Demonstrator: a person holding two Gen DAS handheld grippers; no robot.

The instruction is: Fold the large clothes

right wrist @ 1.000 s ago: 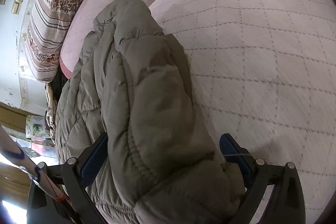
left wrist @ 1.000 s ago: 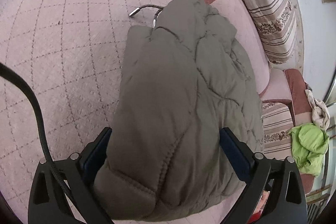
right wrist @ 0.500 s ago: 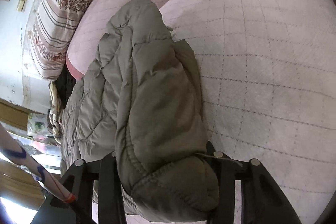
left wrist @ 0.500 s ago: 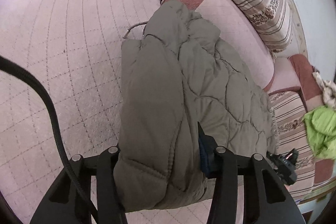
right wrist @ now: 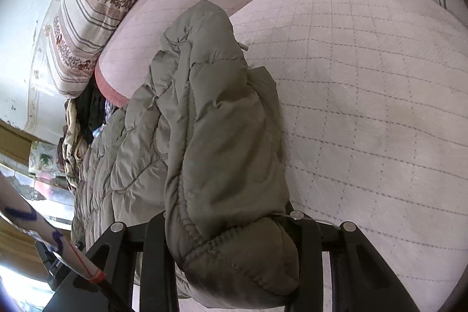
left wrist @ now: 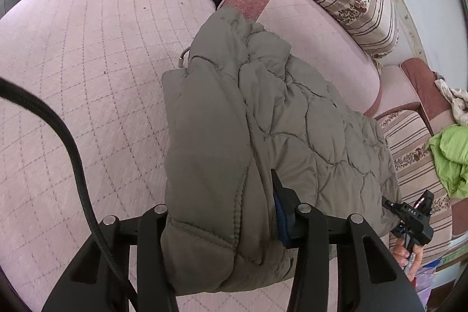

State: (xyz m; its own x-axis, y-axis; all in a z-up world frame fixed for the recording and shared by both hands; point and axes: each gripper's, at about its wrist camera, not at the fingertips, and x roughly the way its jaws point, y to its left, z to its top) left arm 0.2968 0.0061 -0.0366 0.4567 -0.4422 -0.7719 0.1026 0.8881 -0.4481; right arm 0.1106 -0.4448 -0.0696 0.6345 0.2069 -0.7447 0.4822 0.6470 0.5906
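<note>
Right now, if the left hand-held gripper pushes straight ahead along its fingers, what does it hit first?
The grey quilted jacket: the left hand-held gripper is already shut on its edge, and the bulk lies directly ahead. Beyond it, probably the pink sofa cushion; depth unclear.

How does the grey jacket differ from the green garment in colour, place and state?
The jacket is dull grey and quilted; the green garment is bright and unquilted. The jacket lies on the pink cover, clamped by the left gripper and right gripper; the green garment lies crumpled on a chair, untouched. Both are clothes.
</note>
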